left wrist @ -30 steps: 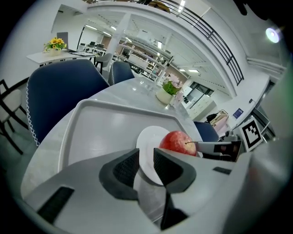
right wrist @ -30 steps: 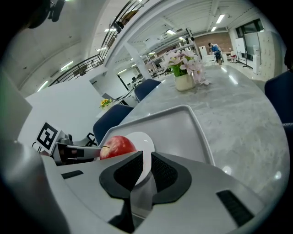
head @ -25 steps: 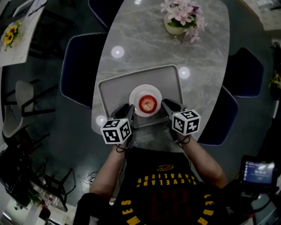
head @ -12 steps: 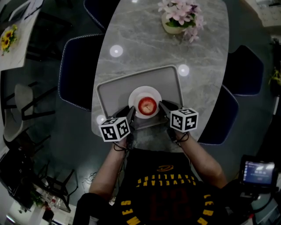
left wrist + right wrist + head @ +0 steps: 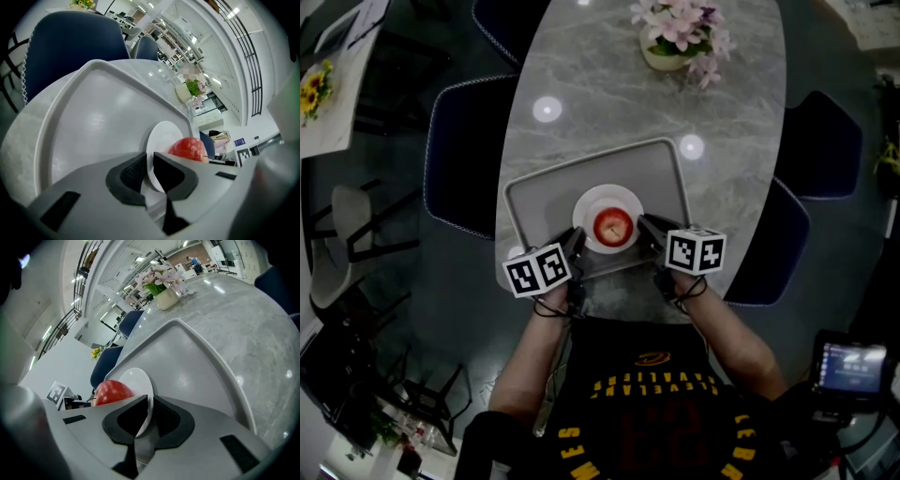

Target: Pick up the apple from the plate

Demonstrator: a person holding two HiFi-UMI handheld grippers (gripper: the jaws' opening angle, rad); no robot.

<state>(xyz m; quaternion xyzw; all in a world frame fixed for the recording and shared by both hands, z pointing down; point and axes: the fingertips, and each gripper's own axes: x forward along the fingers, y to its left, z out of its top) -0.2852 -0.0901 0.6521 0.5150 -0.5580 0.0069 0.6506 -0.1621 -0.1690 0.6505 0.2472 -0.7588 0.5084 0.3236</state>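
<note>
left claw (image 5: 576, 243) and right claw (image 5: 648, 226) have closed in, pinching opposite rims of the plate (image 5: 587, 201); the apple (image 5: 613, 226) looks ungrasped.

Round red apple (image 5: 613, 226), upright, centred on small round white plate (image 5: 589, 206), plate's rim pinched at opposite sides between left gripper (image 5: 576, 242) and right gripper (image 5: 647, 227) fingers
</note>
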